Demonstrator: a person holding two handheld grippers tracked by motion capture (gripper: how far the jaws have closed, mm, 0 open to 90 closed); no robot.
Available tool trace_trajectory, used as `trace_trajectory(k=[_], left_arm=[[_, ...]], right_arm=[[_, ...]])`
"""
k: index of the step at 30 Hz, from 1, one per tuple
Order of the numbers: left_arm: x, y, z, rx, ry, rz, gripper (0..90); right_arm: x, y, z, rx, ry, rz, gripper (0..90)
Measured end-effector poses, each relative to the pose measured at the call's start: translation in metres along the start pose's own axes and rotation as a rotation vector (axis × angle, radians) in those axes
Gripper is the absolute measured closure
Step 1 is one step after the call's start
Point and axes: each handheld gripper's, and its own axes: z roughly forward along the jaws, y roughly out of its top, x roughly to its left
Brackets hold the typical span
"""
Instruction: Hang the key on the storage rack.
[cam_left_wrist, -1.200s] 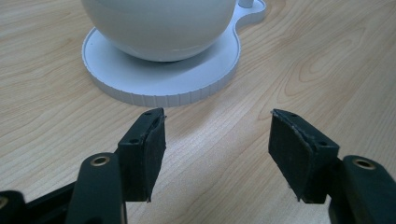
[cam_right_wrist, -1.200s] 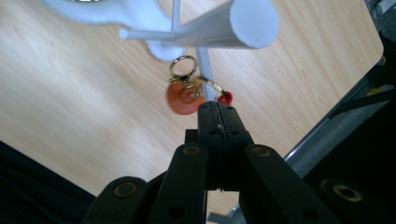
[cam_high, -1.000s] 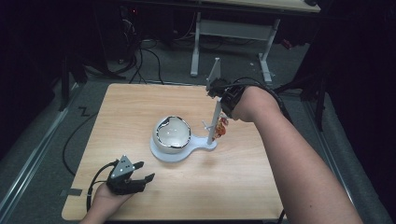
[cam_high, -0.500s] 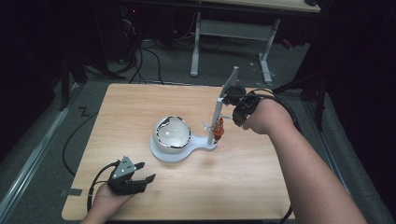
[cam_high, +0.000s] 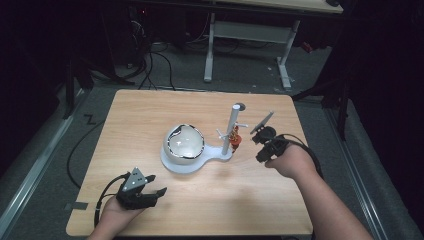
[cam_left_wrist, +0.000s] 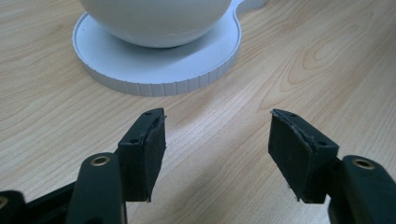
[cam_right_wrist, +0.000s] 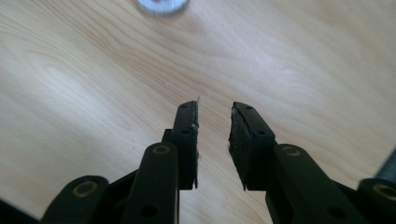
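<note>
The wooden surface (cam_high: 150, 115) carries everything, set on a grey floor with dark cables and a white-legged desk frame (cam_high: 247, 35) beyond its far edge. Near its middle lies a white base plate (cam_high: 172, 165) with a ribbed rim, round at one end and narrowing toward a post at the other. On the round end sits a pale bowl-like dome (cam_high: 185, 142) with a dark rim. A slim white post (cam_high: 231, 127) stands upright from the narrow end of the plate, with short pegs sticking out low down, and a small red-orange piece (cam_high: 235, 139) hangs just beside it near its foot.

The right hand-held gripper (cam_high: 261, 136) sits low over the surface just to the right of the post, apart from the red-orange piece, the person's hand (cam_high: 290, 160) behind it. In the right gripper view its jaws stand a narrow gap apart with only bare wood between them; they have just been opening, and they hold nothing.

The left hand-held gripper (cam_high: 152, 192) rests near the front left corner of the surface, well apart from the plate. In the left gripper view its jaws are spread wide and empty, pointing toward the ribbed rim of the base plate (cam_left_wrist: 154, 84) and the underside of the dome (cam_left_wrist: 159, 21).
</note>
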Motion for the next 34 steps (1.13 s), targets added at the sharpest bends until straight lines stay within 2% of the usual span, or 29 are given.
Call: trace_trajectory(k=[3, 4, 5, 7, 10, 14, 16, 18, 19, 20, 21, 22, 25, 27, 30, 34], left_arm=[[0.000, 0.000, 0.001, 0.008, 0.000, 0.000, 37.3], [-0.001, 0.000, 0.001, 0.013, -0.001, 0.003, 37.4], [-0.001, 0.000, 0.001, 0.013, -0.001, 0.003, 37.4], [-0.001, 0.000, 0.002, 0.016, -0.001, 0.006, 37.4], [0.000, 0.000, 0.003, 0.016, 0.001, 0.007, 37.3], [0.001, -0.001, 0.004, 0.019, -0.002, 0.001, 37.2], [0.002, -0.002, 0.006, 0.021, 0.002, -0.010, 37.2], [0.004, -0.004, 0.007, 0.029, 0.013, -0.025, 37.0], [0.005, -0.005, 0.007, 0.035, 0.021, -0.041, 37.0], [0.006, -0.006, 0.008, 0.040, 0.027, -0.052, 37.0], [0.011, -0.008, 0.008, 0.046, 0.050, -0.084, 36.9], [0.011, -0.008, 0.008, 0.046, 0.050, -0.084, 36.9], [0.015, -0.007, 0.005, 0.034, 0.079, -0.120, 36.8], [0.017, -0.008, 0.003, 0.018, 0.082, -0.146, 36.8], [0.016, -0.007, 0.002, 0.020, 0.082, -0.137, 36.6], [0.014, -0.004, 0.002, 0.008, 0.071, -0.115, 36.2]], right_arm=[[0.001, -0.019, 0.026, -0.021, 0.018, 0.024, 68.7], [0.002, -0.033, 0.041, -0.038, 0.014, 0.035, 68.2], [0.002, -0.033, 0.041, -0.038, 0.014, 0.035, 68.2], [0.004, -0.047, 0.054, -0.077, 0.024, 0.055, 65.2], [0.006, -0.067, 0.069, -0.147, 0.040, 0.126, 62.1], [0.018, -0.093, 0.091, -0.283, 0.003, 0.181, 56.0], [0.024, -0.104, 0.100, -0.379, -0.037, 0.201, 51.5], [0.029, -0.114, 0.105, -0.472, -0.078, 0.194, 47.0], [0.030, -0.117, 0.106, -0.484, -0.093, 0.183, 45.0], [0.027, -0.116, 0.101, -0.496, -0.075, 0.161, 39.8], [0.023, -0.117, 0.097, -0.523, -0.079, 0.155, 39.7], [0.023, -0.117, 0.097, -0.523, -0.079, 0.155, 39.7], [0.015, -0.122, 0.099, -0.551, -0.070, 0.204, 39.6], [0.006, -0.126, 0.108, -0.522, -0.046, 0.240, 38.0], [0.004, -0.127, 0.110, -0.514, -0.047, 0.262, 36.4], [0.006, -0.130, 0.108, -0.523, -0.063, 0.261, 32.1]])
